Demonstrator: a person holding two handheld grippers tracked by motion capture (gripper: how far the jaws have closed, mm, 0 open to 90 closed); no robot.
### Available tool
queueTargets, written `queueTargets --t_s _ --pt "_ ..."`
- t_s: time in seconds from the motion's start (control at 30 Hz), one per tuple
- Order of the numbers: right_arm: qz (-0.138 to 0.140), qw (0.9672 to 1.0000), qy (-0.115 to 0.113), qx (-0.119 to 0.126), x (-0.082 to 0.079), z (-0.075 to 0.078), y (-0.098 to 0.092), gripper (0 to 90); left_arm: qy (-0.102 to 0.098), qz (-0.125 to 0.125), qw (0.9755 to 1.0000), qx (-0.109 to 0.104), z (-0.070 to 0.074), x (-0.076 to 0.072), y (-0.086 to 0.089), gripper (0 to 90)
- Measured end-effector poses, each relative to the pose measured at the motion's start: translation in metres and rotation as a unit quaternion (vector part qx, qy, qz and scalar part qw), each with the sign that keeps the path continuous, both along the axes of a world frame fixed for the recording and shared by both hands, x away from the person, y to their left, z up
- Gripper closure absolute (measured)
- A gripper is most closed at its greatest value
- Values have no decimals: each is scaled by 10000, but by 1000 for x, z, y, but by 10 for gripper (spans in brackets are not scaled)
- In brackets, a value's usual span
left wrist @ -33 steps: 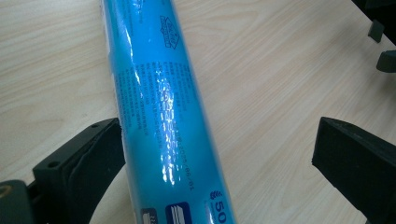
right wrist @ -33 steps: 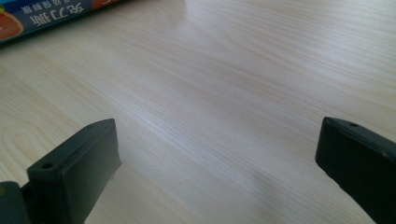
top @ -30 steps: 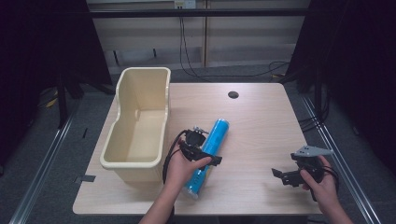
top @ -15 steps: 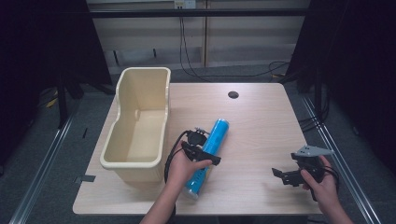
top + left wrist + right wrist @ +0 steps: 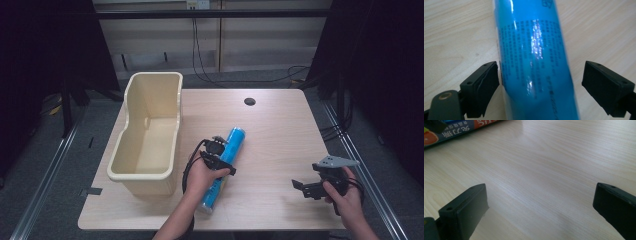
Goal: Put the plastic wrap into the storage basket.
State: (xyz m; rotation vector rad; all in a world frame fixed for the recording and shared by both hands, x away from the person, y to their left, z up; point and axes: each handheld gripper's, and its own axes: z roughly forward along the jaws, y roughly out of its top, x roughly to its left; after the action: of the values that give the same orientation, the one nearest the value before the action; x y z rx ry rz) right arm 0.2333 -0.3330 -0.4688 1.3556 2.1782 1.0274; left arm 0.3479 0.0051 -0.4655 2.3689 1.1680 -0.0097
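Note:
A long blue tube (image 5: 227,155) lies on the wooden table (image 5: 280,140), slanting from the middle toward the front edge. My left gripper (image 5: 218,151) sits over its middle. In the left gripper view the tube (image 5: 534,55) runs between the open jaws of my left gripper (image 5: 540,85); the left pad (image 5: 485,82) is at the tube's side and the right pad (image 5: 602,85) stands apart from it. My right gripper (image 5: 303,187) rests near the table's front right, open, with bare wood between its jaws (image 5: 541,210). The tube's printed end (image 5: 454,131) shows at the top left of the right gripper view.
A cream plastic bin (image 5: 145,172) stands on the table's left side, close beside the tube and my left hand. A round cable hole (image 5: 249,101) sits near the far edge. Cables (image 5: 200,55) hang behind the table.
My left gripper has edged slightly forward over the tube. The right gripper has not moved.

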Motion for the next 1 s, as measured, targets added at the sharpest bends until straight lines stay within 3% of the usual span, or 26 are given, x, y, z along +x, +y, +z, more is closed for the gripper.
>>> queueTargets --t_s 0.07,0.1,0.13,0.17,0.27,0.33,0.43,0.47,0.83,1.0 --pt "-5 10000 -9 16 0 0 -1 0 67 -14 10000 -2 -1 1 -1 145" --pt "-17 10000 -43 33 0 1 -1 0 121 -48 9998 132 -2 3 -4 188" --pt "-17 10000 -43 33 0 1 -1 0 121 -48 9998 132 -2 3 -4 190" --pt "-34 10000 -38 38 -1 2 -2 0 126 -11 9996 233 -4 5 -5 194" --pt "-49 10000 -66 53 0 2 -3 0 161 135 9995 240 -5 8 -7 216" --pt "-43 10000 -51 53 -1 2 -4 0 195 -9 9994 282 -5 9 -7 218" --pt "-49 9999 -59 72 -1 3 -5 0 144 27 9995 295 -6 9 -9 258" --pt "-62 9999 -88 68 0 3 -5 0 218 -21 9991 371 -6 11 -9 267" --pt "-56 9999 -104 79 -1 4 -5 0 449 303 9974 472 -3 14 -13 309" --pt "-48 9999 -125 87 -1 4 -6 0 628 207 9945 806 1 16 -19 314"
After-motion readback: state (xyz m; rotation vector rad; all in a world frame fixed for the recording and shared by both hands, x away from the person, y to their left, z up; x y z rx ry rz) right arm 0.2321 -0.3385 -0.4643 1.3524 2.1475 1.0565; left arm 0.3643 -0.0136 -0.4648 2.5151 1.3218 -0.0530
